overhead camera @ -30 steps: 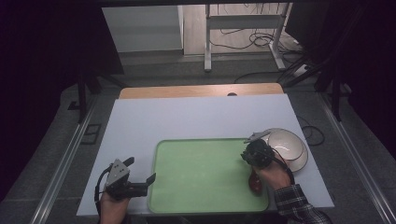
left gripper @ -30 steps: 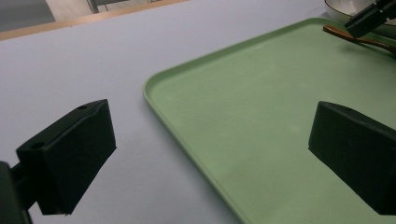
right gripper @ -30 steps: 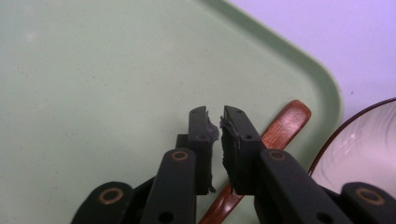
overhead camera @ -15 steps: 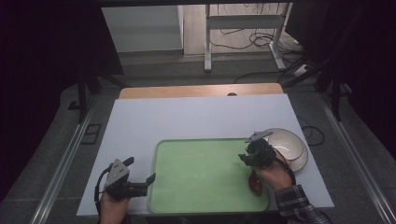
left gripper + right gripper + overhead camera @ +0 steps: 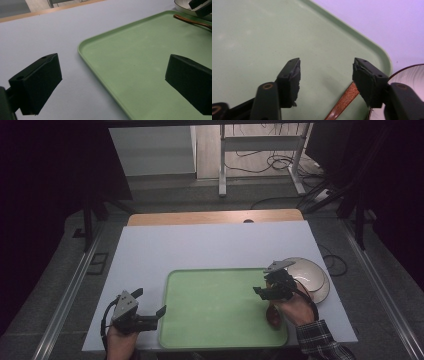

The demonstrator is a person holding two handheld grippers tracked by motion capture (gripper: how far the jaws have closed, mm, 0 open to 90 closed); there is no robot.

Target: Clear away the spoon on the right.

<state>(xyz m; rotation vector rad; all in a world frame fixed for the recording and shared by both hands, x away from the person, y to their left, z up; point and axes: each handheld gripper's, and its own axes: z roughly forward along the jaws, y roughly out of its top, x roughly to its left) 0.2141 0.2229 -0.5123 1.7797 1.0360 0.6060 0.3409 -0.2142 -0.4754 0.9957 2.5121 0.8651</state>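
A green tray (image 5: 215, 305) lies on the white table top. Over the tray's right end my right gripper (image 5: 262, 288) (image 5: 327, 65) hangs open with nothing between its jaws. A brown wooden spoon (image 5: 274, 315) lies on the tray under that hand, and its handle (image 5: 343, 102) shows just below the jaws. The handle (image 5: 192, 21) also shows at the far side of the tray in the left gripper view. My left gripper (image 5: 149, 302) (image 5: 112, 62) is held open beside the tray's left rim (image 5: 82, 52), and it is empty.
A white bowl (image 5: 310, 277) (image 5: 409, 75) stands on the table just right of the tray, close to the right gripper. The white sheet (image 5: 210, 245) covers the table, with a wooden strip (image 5: 215, 216) along its far edge. Beyond the table is dark floor with cables.
The right gripper has turned slightly over the tray's right end. The left gripper has stayed in place.
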